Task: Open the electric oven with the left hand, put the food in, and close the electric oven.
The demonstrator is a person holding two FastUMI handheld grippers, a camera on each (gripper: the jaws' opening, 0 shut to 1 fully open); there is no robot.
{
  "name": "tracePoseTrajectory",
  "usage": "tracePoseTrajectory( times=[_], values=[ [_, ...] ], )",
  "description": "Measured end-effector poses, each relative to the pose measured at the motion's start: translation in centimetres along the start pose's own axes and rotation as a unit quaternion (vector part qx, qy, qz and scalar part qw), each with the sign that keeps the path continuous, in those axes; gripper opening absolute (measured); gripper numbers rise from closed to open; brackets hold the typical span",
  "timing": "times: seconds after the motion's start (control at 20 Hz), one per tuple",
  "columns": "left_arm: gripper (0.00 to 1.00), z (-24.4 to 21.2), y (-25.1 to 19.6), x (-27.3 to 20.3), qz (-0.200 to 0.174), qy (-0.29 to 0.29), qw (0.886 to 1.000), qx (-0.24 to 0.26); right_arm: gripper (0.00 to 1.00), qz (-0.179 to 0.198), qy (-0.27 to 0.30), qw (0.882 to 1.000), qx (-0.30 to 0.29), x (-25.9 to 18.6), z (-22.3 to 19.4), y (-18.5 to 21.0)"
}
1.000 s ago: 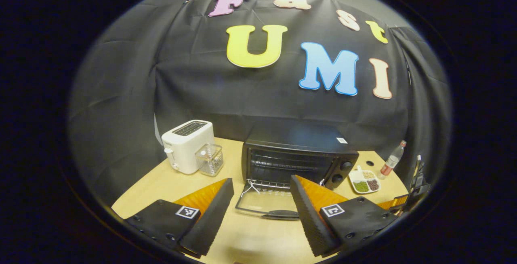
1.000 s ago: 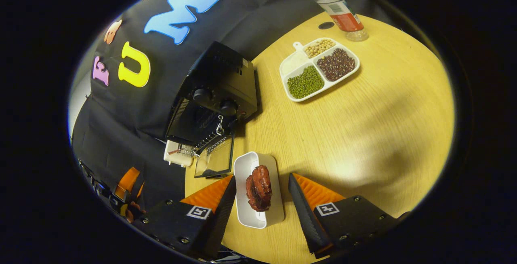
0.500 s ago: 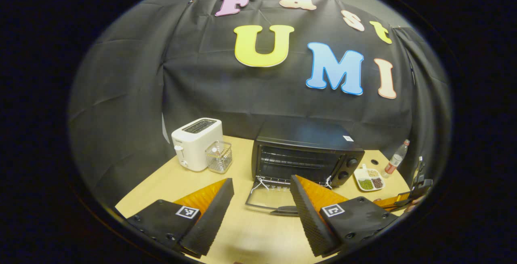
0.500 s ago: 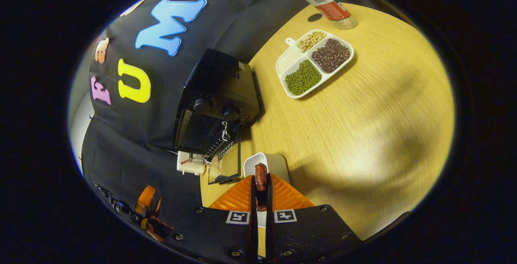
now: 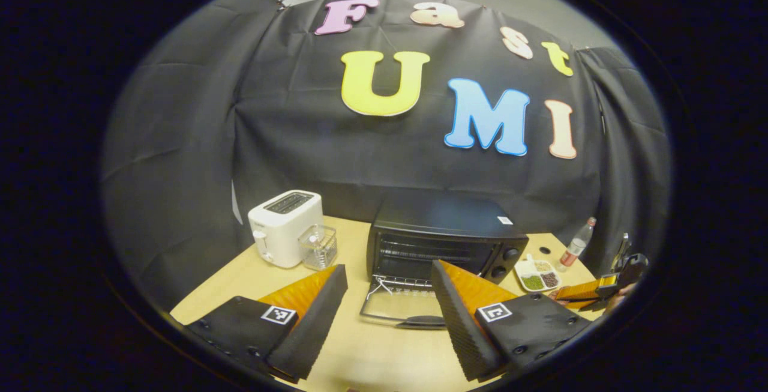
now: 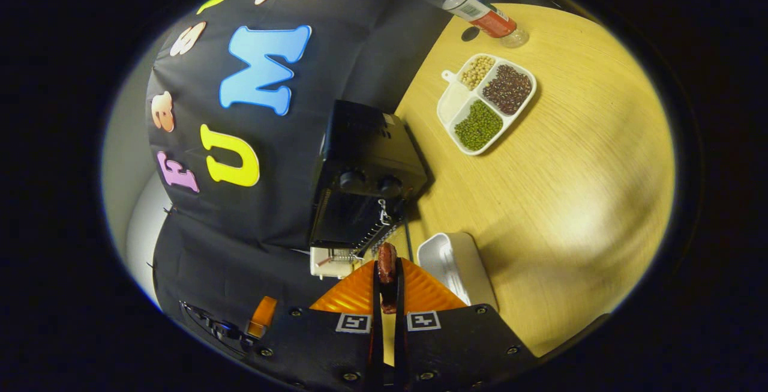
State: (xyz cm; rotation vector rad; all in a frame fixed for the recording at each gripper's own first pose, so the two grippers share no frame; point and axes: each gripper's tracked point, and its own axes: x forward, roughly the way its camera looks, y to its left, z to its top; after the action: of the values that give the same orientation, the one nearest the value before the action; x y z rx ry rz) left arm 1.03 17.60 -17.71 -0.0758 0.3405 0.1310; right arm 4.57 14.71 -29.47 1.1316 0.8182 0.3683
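Observation:
The black electric oven [image 5: 447,239] stands at the back of the table, its glass door [image 5: 399,308] folded down flat in front of it. My left gripper [image 5: 387,320] hovers open before the door, holding nothing. My right gripper [image 6: 387,278] is shut on a dark red-brown piece of food [image 6: 387,262], lifted above the table just left of the empty white dish [image 6: 456,266]. From there the oven [image 6: 366,176] lies ahead with its door down. The right gripper [image 5: 600,290] also shows at the far right of the left gripper view.
A white toaster [image 5: 285,227] and a clear glass container [image 5: 318,247] stand left of the oven. Right of it are a divided tray of beans [image 6: 486,104] and a plastic bottle [image 6: 474,5]. The wooden table [image 6: 570,188] is bare at the right.
The right gripper closed on the food, lifted it off the white dish and swung left towards the oven. The left gripper drew back slightly and stayed open.

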Motion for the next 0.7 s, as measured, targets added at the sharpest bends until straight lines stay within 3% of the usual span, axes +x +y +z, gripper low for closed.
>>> tracePoseTrajectory(
  times=[0.25, 0.3, 0.7],
  values=[
    [0.92, 2.7, -0.4, -1.4, -0.025, -0.037, 0.999, 0.018, 0.07, 0.054, -0.014, 0.998, 0.033, 1.9, -0.8, 4.5],
    [0.97, 3.3, -0.2, -1.7, -0.028, -0.042, 0.998, 0.024, 0.07, 0.059, -0.016, 0.997, 0.037, 2.7, -1.0, 5.0],
    [0.94, 5.8, 1.9, -5.2, -0.046, -0.072, 0.996, 0.036, 0.08, 0.065, -0.031, 0.996, 0.051, 12.0, -2.7, 7.8]
  ],
)
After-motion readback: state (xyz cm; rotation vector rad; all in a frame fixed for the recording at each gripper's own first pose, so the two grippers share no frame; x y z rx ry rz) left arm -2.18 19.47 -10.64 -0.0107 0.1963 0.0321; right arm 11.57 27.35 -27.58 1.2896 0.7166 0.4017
